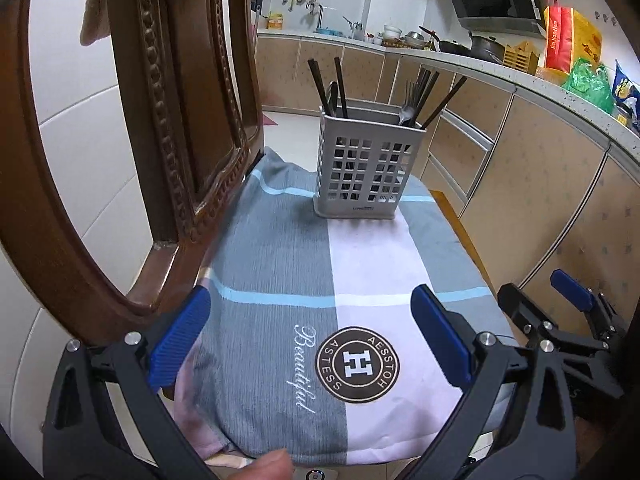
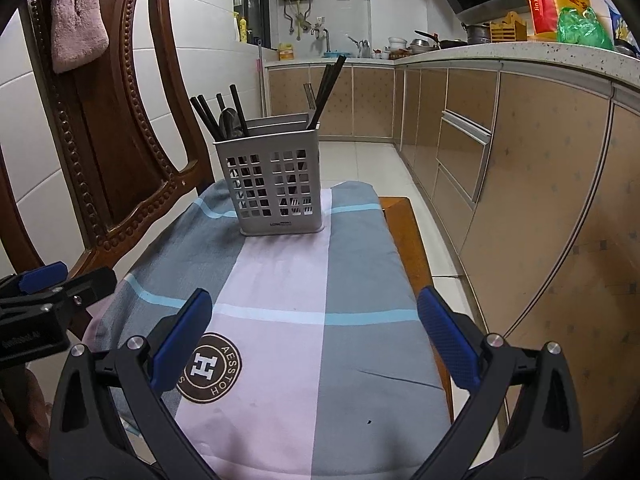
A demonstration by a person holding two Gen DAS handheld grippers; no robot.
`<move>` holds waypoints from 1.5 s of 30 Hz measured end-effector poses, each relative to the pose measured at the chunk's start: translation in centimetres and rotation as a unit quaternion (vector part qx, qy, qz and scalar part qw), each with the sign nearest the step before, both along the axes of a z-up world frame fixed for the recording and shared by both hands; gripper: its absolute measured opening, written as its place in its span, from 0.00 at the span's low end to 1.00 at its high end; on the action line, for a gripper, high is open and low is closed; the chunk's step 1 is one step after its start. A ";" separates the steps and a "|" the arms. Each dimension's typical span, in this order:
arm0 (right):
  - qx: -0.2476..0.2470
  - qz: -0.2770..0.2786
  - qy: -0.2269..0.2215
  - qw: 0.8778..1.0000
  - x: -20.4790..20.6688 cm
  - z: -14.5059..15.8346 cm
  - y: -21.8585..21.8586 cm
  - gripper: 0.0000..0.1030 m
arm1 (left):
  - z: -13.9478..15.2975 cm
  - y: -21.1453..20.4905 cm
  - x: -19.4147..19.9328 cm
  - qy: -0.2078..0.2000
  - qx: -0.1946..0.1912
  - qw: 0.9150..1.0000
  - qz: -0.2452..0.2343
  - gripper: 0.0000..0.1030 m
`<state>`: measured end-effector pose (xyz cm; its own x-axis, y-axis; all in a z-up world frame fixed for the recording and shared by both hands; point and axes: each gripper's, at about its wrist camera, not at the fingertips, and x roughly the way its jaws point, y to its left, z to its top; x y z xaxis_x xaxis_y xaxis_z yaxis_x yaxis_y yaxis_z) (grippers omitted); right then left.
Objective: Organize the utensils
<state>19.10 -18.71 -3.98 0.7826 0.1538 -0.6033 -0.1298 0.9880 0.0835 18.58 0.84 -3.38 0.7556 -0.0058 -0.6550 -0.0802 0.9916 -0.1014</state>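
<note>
Right now we hold both claws low at the bottom of each frame, over a cloth-covered worktop [image 1: 280, 240], and neither carries anything. Our left claw [image 1: 308, 344] has its blue-padded fingers [image 1: 180, 340] spread wide apart, one at the lower left and one at the lower right of the left wrist view, with bare cloth between them. Our right claw [image 2: 316, 340] is likewise spread, and its fingers [image 2: 448, 344] frame the pink and grey panels of the cloth [image 2: 280, 300]. Each claw shows in the other's view: the right one at the lower right edge of the left view, the left one at the left edge of the right view.

A grey perforated utensil holder [image 1: 368, 168] stands upright on the cloth, in the upper middle of both frames, well apart from both claws. Black chopsticks [image 1: 328, 84] lean out of its left compartment, and more chopsticks with a fork and a spoon [image 1: 406, 112] rise from the right one. We cannot tell what else lies inside.

A round brown logo [image 1: 357, 363] sits on the cloth between the left claw's fingers. A carved wooden chair [image 2: 104, 140] fills the left of both views, with a pink towel [image 2: 76, 16] draped at the upper left of the right view. Kitchen cabinets [image 2: 520, 200] run along the right side.
</note>
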 end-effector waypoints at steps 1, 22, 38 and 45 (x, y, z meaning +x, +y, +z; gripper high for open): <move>0.000 -0.001 0.001 1.000 0.0 0.0 -0.1 0.97 | 0.1 -0.1 0.0 -0.002 0.002 1.000 -0.001 0.96; -0.001 0.001 -0.004 1.000 0.1 0.0 -0.1 0.97 | -0.2 -0.4 0.3 0.004 0.009 1.000 -0.003 0.96; 0.002 0.000 -0.005 1.000 0.2 0.0 -0.2 0.97 | -0.2 -0.3 0.4 0.006 0.008 1.000 -0.002 0.97; 0.002 0.001 -0.004 1.000 0.2 0.0 -0.2 0.97 | -0.3 -0.4 0.4 0.008 0.009 1.000 -0.003 0.97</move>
